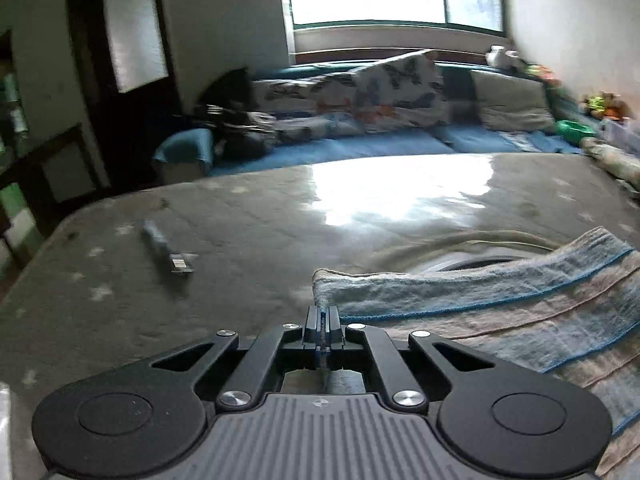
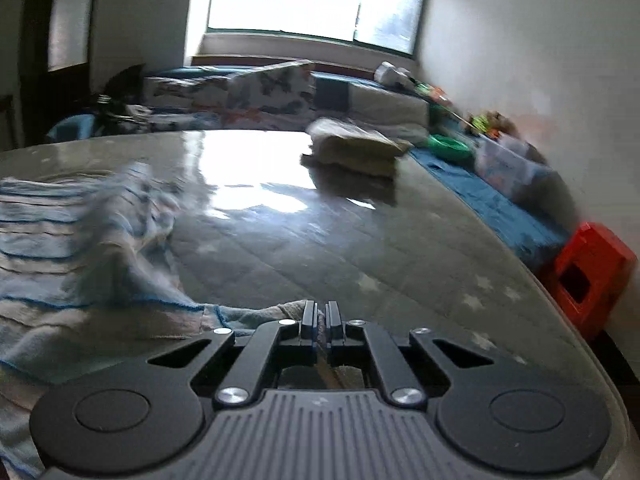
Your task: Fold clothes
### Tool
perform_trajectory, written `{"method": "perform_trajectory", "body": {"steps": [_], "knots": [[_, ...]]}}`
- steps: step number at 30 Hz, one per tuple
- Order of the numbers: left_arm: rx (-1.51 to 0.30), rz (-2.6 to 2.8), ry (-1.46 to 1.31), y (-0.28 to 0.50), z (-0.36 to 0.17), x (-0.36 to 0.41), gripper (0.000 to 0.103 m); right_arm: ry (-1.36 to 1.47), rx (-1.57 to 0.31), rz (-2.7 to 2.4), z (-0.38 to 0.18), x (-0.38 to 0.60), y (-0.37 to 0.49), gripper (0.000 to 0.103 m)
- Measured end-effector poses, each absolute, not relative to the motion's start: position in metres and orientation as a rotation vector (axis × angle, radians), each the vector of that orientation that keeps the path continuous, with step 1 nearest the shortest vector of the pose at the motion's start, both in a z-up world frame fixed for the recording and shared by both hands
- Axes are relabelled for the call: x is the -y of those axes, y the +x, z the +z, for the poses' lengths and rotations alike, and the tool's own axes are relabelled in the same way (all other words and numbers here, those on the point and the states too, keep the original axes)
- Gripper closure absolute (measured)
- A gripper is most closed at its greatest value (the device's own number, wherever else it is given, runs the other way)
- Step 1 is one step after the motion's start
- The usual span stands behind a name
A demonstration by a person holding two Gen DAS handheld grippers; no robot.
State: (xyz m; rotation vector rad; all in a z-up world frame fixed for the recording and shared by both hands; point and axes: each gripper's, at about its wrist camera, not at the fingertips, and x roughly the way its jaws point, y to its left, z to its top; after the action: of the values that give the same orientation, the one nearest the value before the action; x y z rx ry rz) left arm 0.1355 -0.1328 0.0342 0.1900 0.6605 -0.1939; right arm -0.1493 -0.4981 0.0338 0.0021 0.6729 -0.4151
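Both pinched shut on the striped towel (image 1: 500, 308): left gripper (image 1: 321, 314) clamping one near edge, right gripper (image 2: 320, 312) another. Towel spread on the glossy table (image 1: 240, 216), partly rumpled.

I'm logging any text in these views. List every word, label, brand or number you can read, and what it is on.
No text can be read in either view.
Small dark object on the table: pale label at one end, too blurred to read.
Striped towel: no print visible.
Red box: no lettering visible.
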Motion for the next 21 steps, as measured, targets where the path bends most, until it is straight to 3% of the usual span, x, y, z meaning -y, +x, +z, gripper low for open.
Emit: {"method": "perform_trajectory", "body": {"steps": [7,14,17,18,19,21], "knots": [[-0.708,-0.152,0.206,0.145,0.026,0.111,0.101,0.035,-0.730,-0.420,0.023,0.508,-0.136,0.098],[-0.703,-0.188,0.173,0.144,0.034,0.109,0.097,0.047,-0.699,-0.241,0.055,0.508,-0.092,0.095],[-0.700,-0.199,0.163,0.144,0.038,0.113,0.084,0.048,-0.722,-0.130,0.060,0.506,-0.053,0.094],[-0.702,-0.196,0.162,0.144,0.038,0.114,0.066,0.052,-0.733,-0.098,0.059,0.506,-0.038,0.094],[-0.704,-0.194,0.163,0.145,0.038,0.115,0.055,0.057,-0.750,-0.066,0.058,0.505,-0.022,0.092],[-0.709,-0.190,0.166,0.146,0.036,0.116,0.055,0.058,-0.778,-0.016,0.056,0.502,0.008,0.087]]}}
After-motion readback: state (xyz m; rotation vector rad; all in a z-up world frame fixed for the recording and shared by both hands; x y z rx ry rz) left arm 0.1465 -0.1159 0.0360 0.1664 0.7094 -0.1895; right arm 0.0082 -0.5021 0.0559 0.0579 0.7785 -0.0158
